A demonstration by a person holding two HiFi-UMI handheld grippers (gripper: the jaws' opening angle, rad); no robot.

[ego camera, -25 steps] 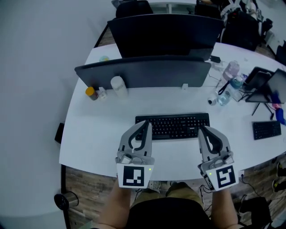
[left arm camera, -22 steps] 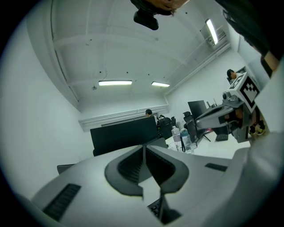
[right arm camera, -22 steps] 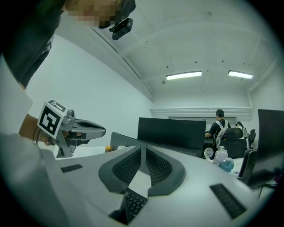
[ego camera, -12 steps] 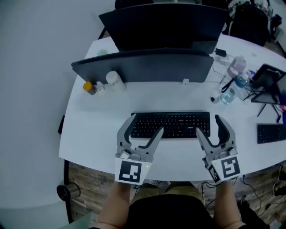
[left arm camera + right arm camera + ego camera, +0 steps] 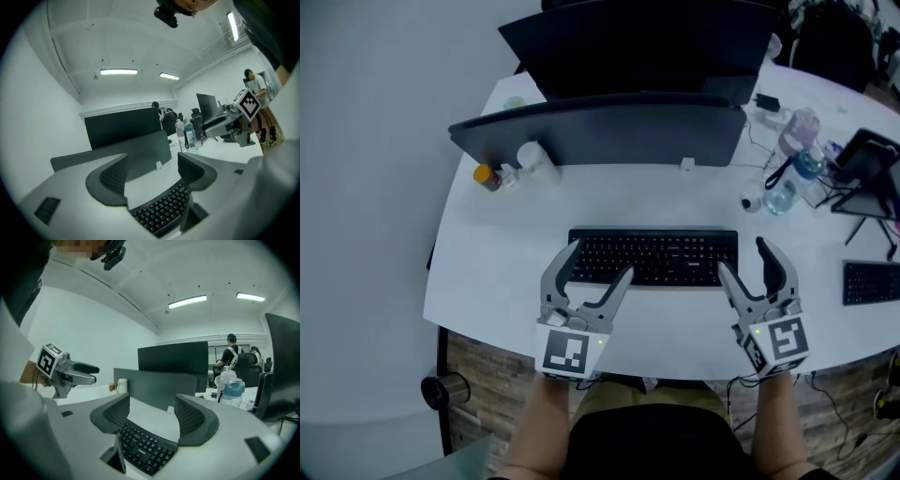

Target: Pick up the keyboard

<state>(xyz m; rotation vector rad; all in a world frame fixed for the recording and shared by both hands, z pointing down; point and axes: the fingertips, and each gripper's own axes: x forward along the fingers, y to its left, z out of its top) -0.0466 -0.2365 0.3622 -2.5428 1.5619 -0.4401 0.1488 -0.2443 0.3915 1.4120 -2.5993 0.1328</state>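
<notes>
The white surface [image 5: 478, 272] carries two dark monitors [image 5: 600, 142] beyond both tools. The black keyboard [image 5: 661, 255] lies flat just ahead. The left tool [image 5: 598, 261] is at its left end and the right tool [image 5: 744, 259] at its right end. Both are released, jaws just opened, and a keyboard end shows in each gap, ungripped. Only the head view shows a second keyboard [image 5: 870, 281] far right. Only the gripper views show people [image 5: 229, 355] behind. There are two bottles [image 5: 795, 141].
</notes>
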